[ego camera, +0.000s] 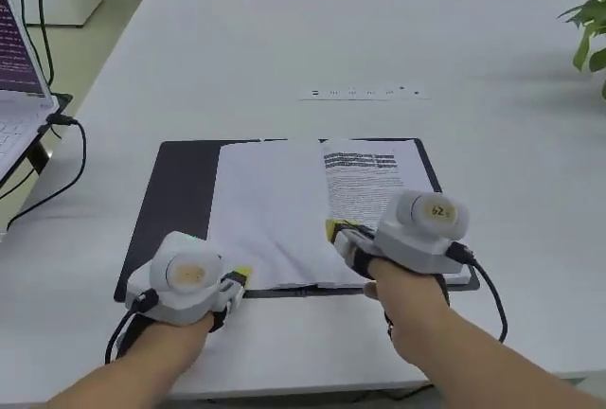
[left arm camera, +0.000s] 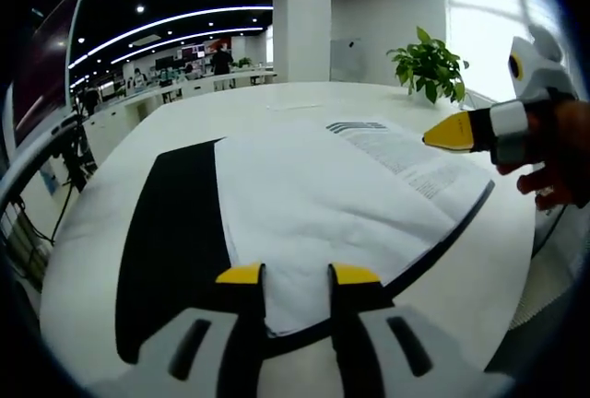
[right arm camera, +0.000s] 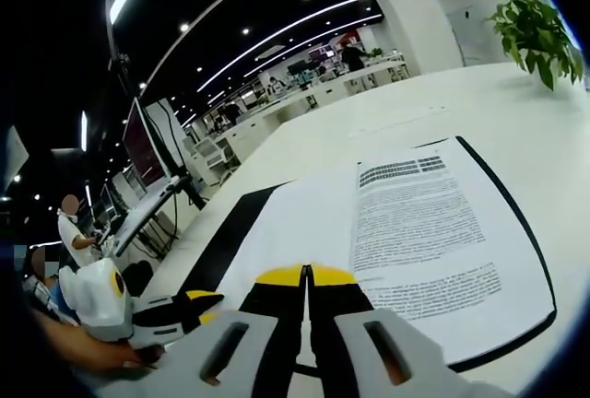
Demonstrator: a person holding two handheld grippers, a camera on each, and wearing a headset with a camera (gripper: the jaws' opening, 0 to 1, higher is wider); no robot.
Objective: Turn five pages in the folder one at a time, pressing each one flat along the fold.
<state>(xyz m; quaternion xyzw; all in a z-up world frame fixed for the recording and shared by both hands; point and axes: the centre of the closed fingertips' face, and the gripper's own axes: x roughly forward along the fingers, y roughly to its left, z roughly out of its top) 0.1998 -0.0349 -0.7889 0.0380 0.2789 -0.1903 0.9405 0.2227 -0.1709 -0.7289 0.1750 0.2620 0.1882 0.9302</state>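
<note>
White workbench (ego camera: 284,49) bears the open folder (ego camera: 180,191). Left gripper (left arm camera: 297,275) sits narrowly parted at the blank page (ego camera: 265,210)'s near edge. Right gripper (right arm camera: 305,275) is closed by the fold (ego camera: 325,203); dragging may crease paper.

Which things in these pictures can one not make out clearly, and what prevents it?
Print on the right page: too small and blurred, every view.
Near edge of the folder: hidden behind the left gripper and right gripper, head view.
Whether the right gripper touches the page: its own jaws hide this, right gripper view.
Most of the laptop: cut off by left edge, head view.
</note>
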